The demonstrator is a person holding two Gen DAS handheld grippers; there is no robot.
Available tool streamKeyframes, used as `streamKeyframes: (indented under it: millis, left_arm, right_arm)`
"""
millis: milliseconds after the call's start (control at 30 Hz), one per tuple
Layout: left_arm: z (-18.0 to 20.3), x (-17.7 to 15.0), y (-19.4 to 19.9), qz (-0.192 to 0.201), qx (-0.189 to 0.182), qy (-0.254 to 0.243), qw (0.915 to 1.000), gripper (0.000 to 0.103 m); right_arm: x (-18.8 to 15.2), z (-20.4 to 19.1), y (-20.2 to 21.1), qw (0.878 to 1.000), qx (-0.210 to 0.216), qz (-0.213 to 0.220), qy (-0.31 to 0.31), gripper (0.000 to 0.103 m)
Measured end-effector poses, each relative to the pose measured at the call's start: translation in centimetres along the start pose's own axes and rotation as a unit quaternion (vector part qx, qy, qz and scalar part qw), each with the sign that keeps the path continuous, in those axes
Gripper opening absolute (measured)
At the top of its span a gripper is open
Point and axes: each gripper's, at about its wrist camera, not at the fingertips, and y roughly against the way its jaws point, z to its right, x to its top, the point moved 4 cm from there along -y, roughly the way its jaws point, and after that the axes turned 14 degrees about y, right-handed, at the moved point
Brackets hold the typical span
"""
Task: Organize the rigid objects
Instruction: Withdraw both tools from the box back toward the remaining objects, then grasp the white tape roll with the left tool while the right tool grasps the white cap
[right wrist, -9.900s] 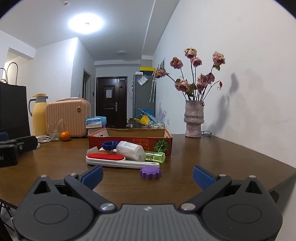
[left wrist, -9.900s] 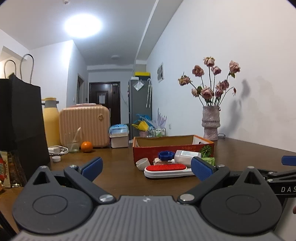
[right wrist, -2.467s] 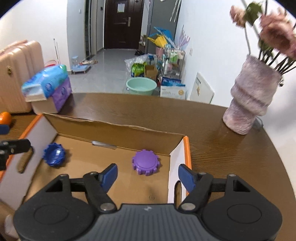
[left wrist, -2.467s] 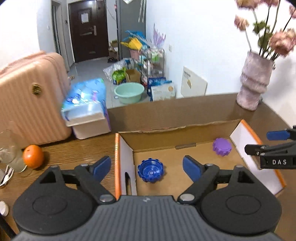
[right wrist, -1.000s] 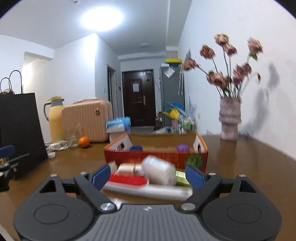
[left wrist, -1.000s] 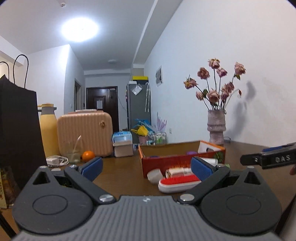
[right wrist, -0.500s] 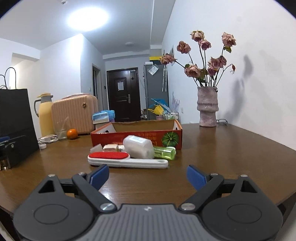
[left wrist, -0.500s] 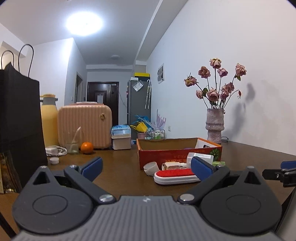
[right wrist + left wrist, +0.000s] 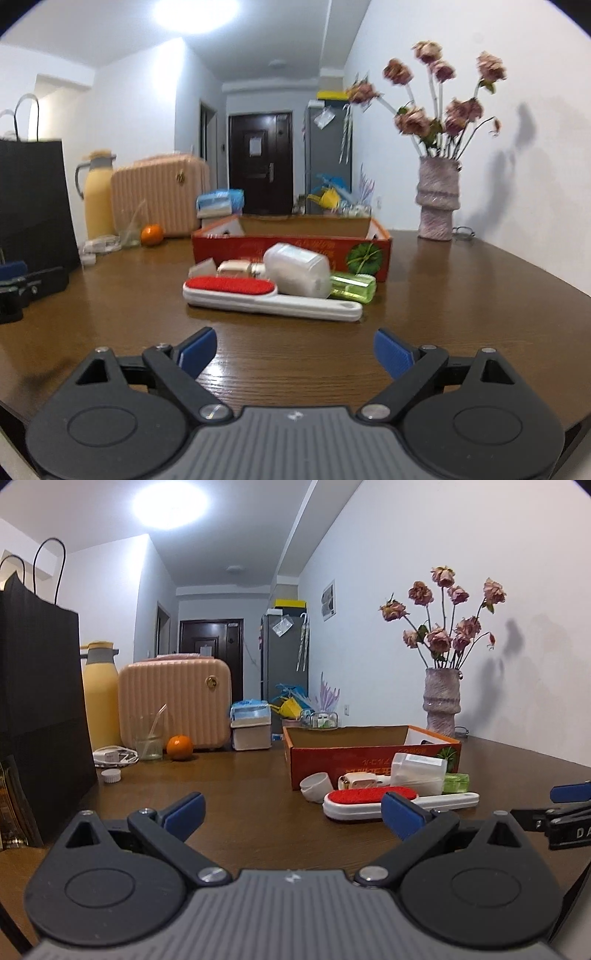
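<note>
Right tool [image 9: 293,349], spread and empty, faces the lint brush [image 9: 266,295] lying ahead before the box [image 9: 295,249].

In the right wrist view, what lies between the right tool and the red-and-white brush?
Only bare wooden table. In the right wrist view, the open right tool has nothing between itself and the red-and-white brush.

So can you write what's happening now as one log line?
left gripper: open, empty | right gripper: open, empty | brush, bottle, green bottle: on table, before box
</note>
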Motion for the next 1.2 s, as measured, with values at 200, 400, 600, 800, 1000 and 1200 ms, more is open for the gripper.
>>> streamKeyframes:
  millis: [200, 400, 600, 800, 1000, 1200]
  left_arm:
    - [-0.6, -0.4, -1.6, -0.021, 0.015, -0.002, 0.9997, 0.103]
    - [-1.0, -0.7, -3.6, -0.047, 0.022, 0.003, 0.9986, 0.103]
    - [-0.5, -0.6, -6.8, -0.075, 0.021, 0.009, 0.9969, 0.103]
    - [0.1, -0.2, -11.2, -0.131, 0.009, 0.012, 0.9913, 0.103]
    - [0.5, 1.5, -15.3, -0.161, -0.006, 0.029, 0.9865, 0.103]
    - [0.4, 3.0, -21.0, -0.186, -0.016, 0.055, 0.9809, 0.089]
  right_arm:
    - [0.6, -0.7, -1.4, 1.000, 0.013, 0.008, 0.005, 0.092]
    - [0.9, 1.5, -3.9, 0.998, -0.008, 0.008, -0.054, 0.095]
    - [1.1, 3.9, -6.8, 0.994, 0.035, -0.009, -0.099, 0.103]
    - [1.7, 5.0, -9.4, 0.995, 0.049, -0.027, -0.085, 0.103]
    - [2.9, 6.2, -12.0, 0.995, 0.042, -0.041, -0.075, 0.099]
    - [5.1, 5.8, -14.0, 0.997, 0.059, -0.021, -0.040, 0.077]
